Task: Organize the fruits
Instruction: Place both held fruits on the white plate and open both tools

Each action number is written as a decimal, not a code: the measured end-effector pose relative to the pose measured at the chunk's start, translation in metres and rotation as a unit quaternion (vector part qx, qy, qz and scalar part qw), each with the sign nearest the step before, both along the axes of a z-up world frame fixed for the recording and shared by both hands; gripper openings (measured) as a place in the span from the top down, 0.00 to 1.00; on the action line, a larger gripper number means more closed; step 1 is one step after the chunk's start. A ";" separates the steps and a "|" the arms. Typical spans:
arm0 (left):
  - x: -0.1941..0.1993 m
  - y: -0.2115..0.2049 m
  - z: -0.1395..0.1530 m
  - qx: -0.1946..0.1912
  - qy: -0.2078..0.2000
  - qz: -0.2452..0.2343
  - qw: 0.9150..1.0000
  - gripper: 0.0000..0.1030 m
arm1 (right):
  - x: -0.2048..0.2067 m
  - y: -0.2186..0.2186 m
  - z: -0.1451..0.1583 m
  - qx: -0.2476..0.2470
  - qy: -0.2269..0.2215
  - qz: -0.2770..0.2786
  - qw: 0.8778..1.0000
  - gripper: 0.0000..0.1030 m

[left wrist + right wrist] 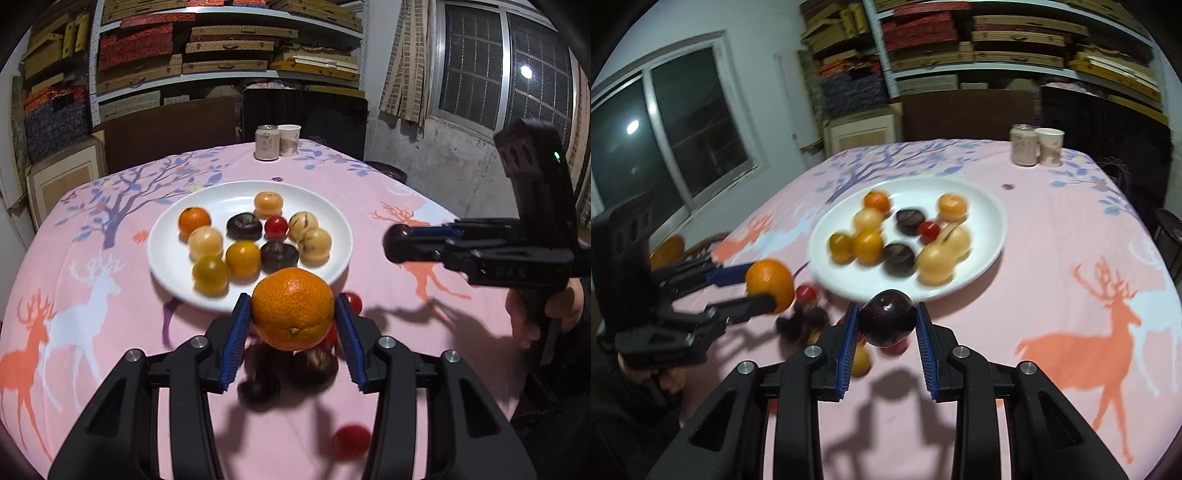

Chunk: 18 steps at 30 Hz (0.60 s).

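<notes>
A counter under a pink deer-print cloth (92, 258) carries a round white plate (166, 254) of small fruits just ahead of both jaws, with loaded shelves (229, 55) behind. The left gripper (293, 314) pinches a round orange mandarin (293, 308); the right gripper (886, 319) pinches a dark purple plum (886, 317). Only the left view shows a hand (535, 314).

fruits (243, 236) on plate (166, 266), can (267, 142) left of cup (289, 139) behind

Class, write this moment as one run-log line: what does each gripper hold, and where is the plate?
left gripper: shut on orange | right gripper: shut on dark plum | white plate: ahead, holds fruit | loose fruit: tablecloth
</notes>
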<state>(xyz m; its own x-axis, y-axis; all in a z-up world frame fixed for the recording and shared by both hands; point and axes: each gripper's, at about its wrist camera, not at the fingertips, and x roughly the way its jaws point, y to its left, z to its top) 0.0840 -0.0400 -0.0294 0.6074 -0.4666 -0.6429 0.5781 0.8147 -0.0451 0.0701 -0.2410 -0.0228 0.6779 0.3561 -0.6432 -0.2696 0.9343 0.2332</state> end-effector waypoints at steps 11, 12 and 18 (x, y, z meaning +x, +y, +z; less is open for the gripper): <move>0.073 -0.019 -0.034 0.018 0.065 0.027 0.997 0.55 | 0.064 0.027 -0.037 0.026 0.065 0.043 0.997 0.70; 0.074 -0.018 -0.035 0.021 0.061 0.031 0.997 0.55 | 0.065 0.029 -0.038 0.021 0.065 0.044 0.997 0.69; 0.078 -0.001 -0.032 -0.010 0.063 0.046 0.997 0.49 | 0.061 0.032 -0.039 0.011 0.041 0.040 0.998 0.56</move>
<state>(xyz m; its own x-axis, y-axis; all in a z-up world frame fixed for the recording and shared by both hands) 0.1618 -0.0409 -0.0618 0.5639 -0.4255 -0.7078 0.4899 0.8623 -0.1281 0.1309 -0.2094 -0.0622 0.5921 0.4222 -0.6864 -0.3233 0.9047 0.2776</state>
